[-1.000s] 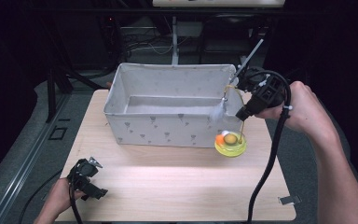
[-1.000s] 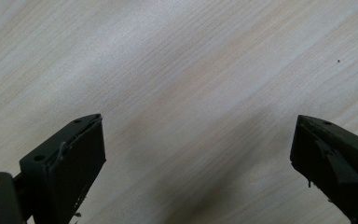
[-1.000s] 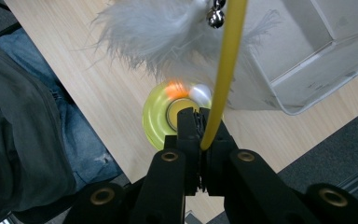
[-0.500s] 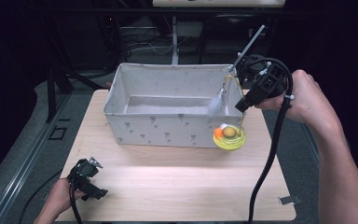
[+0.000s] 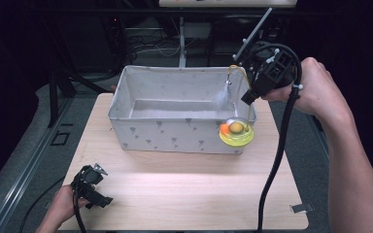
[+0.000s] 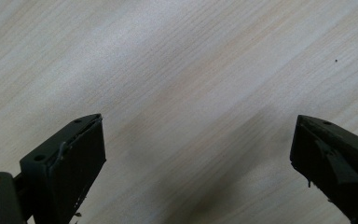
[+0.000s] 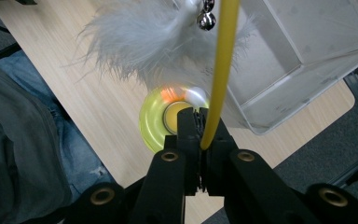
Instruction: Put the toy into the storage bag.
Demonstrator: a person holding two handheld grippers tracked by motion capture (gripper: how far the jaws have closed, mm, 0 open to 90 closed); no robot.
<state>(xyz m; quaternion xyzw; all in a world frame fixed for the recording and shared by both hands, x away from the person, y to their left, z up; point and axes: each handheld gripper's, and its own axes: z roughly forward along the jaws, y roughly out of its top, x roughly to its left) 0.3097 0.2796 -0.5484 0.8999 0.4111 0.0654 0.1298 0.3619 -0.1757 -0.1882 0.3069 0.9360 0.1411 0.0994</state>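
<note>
A cat toy hangs from my right gripper point(image 5: 249, 99), which is shut on its thin yellow wire point(image 5: 248, 114). The wire arches up and over to a pale feather point(image 5: 222, 97). Its yellow disc base point(image 5: 236, 132), holding an orange ball, hangs in front of the front right corner of the grey fabric bin point(image 5: 175, 134). In the right gripper view the jaws point(image 7: 200, 128) pinch the yellow wire point(image 7: 220, 70), with the feather point(image 7: 140, 42) and a small bell point(image 7: 208, 18) above and the disc point(image 7: 154, 122) below. My left gripper point(image 5: 97, 188) rests open at the table's front left, jaws point(image 6: 196, 140) wide over bare wood.
The open fabric bin point(image 7: 307, 51) stands at the back middle of the wooden table point(image 5: 184, 194). A small metal clip point(image 5: 302, 208) lies near the table's front right corner. The right gripper's cable point(image 5: 272, 165) trails down across the table's right side.
My right hand has risen and carried the toy up; the yellow disc has lifted higher against the bin's front corner. The left gripper has stayed put.
</note>
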